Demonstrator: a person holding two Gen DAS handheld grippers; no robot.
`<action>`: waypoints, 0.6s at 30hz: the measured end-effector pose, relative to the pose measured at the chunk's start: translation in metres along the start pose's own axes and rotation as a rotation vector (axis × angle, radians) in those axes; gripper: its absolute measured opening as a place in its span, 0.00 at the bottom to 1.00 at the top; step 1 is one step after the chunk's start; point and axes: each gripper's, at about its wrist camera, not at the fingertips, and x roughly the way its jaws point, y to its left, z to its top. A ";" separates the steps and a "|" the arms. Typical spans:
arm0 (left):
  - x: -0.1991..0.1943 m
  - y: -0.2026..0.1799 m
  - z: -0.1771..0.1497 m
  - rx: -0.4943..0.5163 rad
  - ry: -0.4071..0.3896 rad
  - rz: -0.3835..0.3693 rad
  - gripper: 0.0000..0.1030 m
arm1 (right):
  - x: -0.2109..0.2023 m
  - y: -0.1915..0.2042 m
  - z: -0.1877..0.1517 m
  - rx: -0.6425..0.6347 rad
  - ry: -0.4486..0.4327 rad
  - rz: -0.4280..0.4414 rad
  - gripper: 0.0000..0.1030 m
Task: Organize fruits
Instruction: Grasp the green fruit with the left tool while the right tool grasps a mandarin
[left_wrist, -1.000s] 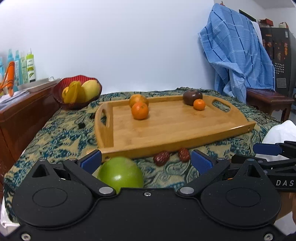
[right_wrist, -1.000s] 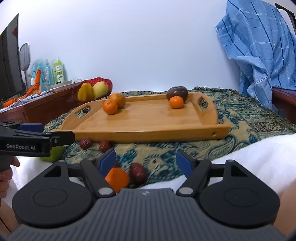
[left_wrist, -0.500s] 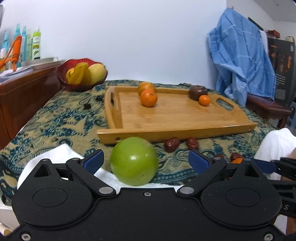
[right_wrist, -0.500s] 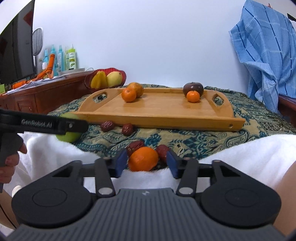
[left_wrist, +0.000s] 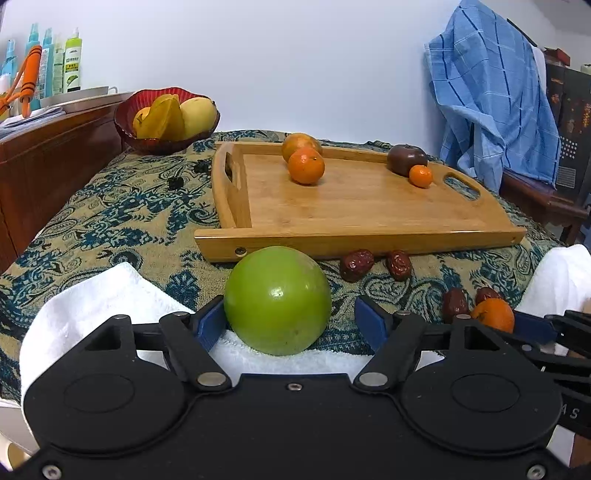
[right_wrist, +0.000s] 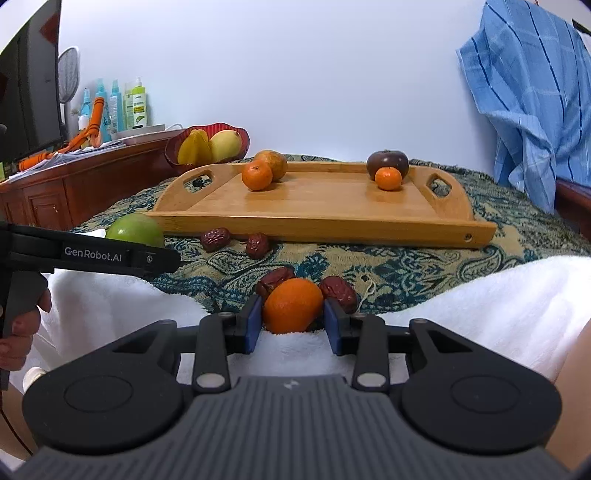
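At lower centre, your left tool (left_wrist: 290, 317) has been closing around the green apple (left_wrist: 277, 300), right pad still clear, while your right tool (right_wrist: 291, 325) has been closing onto the tangerine (right_wrist: 293, 305), seemingly pinched.

a green apple (left_wrist: 277, 300) sits on a tan cloth (left_wrist: 122, 218) printed with a dark teal paisley pattern, beside a plain white towel (left_wrist: 92, 306), and a bright orange mandarin (right_wrist: 292, 305) lies between wrinkled dark red dates (right_wrist: 338, 289). the honey-coloured wooden tray (left_wrist: 369, 225) carries two more orange mandarins (left_wrist: 306, 168), a russet-brown fruit (left_wrist: 299, 142) and a deep purple-brown one (left_wrist: 406, 158). the fingers (left_wrist: 210, 321) are black with blue pads, the bowl (left_wrist: 127, 125) is dark red around yellow fruit, and a light blue cloth (left_wrist: 495, 96) bears darker blue checks.
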 end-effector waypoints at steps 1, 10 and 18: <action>0.001 0.000 0.000 -0.001 0.002 0.003 0.69 | 0.001 0.000 -0.001 -0.002 0.001 -0.002 0.41; 0.006 -0.001 0.001 0.003 0.004 0.017 0.66 | 0.007 0.002 -0.003 -0.007 -0.001 -0.007 0.40; 0.006 -0.004 -0.003 0.036 -0.012 0.057 0.55 | 0.010 0.007 -0.007 -0.046 -0.017 -0.021 0.40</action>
